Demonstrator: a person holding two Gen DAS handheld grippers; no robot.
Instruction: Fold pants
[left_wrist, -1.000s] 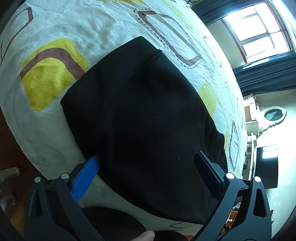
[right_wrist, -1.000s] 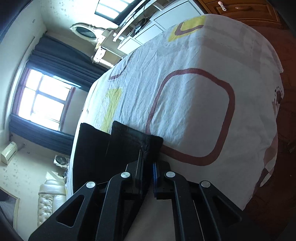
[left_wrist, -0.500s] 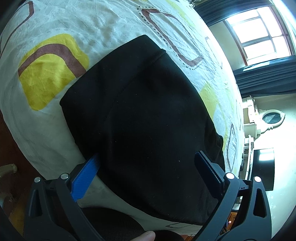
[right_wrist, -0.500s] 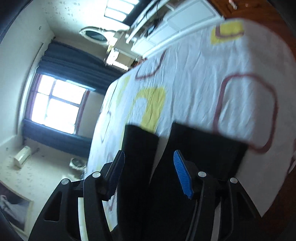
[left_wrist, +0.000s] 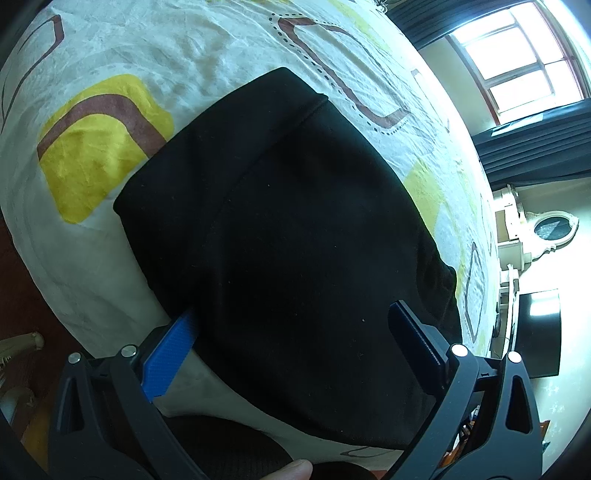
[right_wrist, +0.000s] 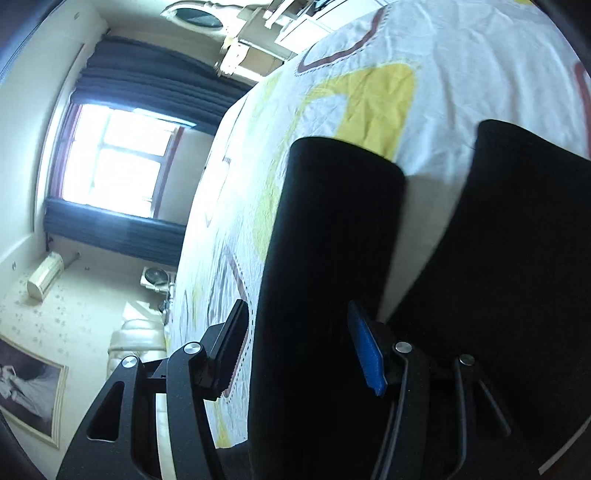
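Observation:
Black pants (left_wrist: 295, 221) lie spread on a bed with a white sheet (left_wrist: 184, 44) printed with yellow and brown shapes. In the left wrist view my left gripper (left_wrist: 291, 328) is open and empty, its fingers straddling the near part of the pants just above the cloth. In the right wrist view the two legs (right_wrist: 325, 258) of the pants run away side by side with a strip of sheet between them. My right gripper (right_wrist: 295, 339) is open and empty over the left leg.
The bed edge drops to a dark wooden floor (left_wrist: 22, 314) at the left. A window with dark curtains (right_wrist: 110, 155), a dresser with an oval mirror (left_wrist: 550, 229) and a cream sofa (right_wrist: 136, 343) stand around the room.
My right gripper opened, letting go of the pant hem, and moved back over the left leg. My left gripper stayed open and barely moved.

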